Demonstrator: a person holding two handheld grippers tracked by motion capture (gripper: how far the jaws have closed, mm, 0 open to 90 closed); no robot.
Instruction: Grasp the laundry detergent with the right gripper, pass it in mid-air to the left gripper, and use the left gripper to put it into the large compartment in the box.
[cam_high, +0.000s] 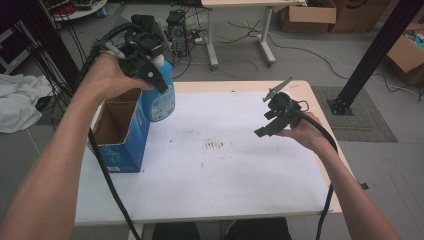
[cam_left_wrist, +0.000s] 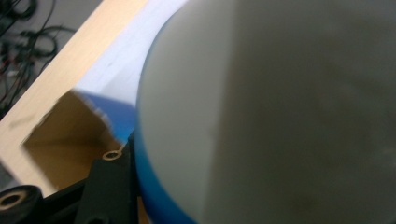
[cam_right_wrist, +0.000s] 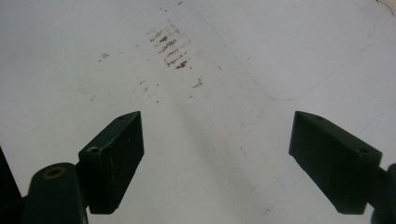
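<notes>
Presently, the left gripper had its jaws clamped on the blue bottle, held aloft at the rim of the open blue carton on the counter. The right gripper hovered well apart, jaws spread and empty. Judged step: moving the bottle at the carton; next comes steady carriage, clear of the flaps.

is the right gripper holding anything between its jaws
No: in the right gripper view the right gripper has its jaws spread wide with just the stained white table cover between them.
</notes>
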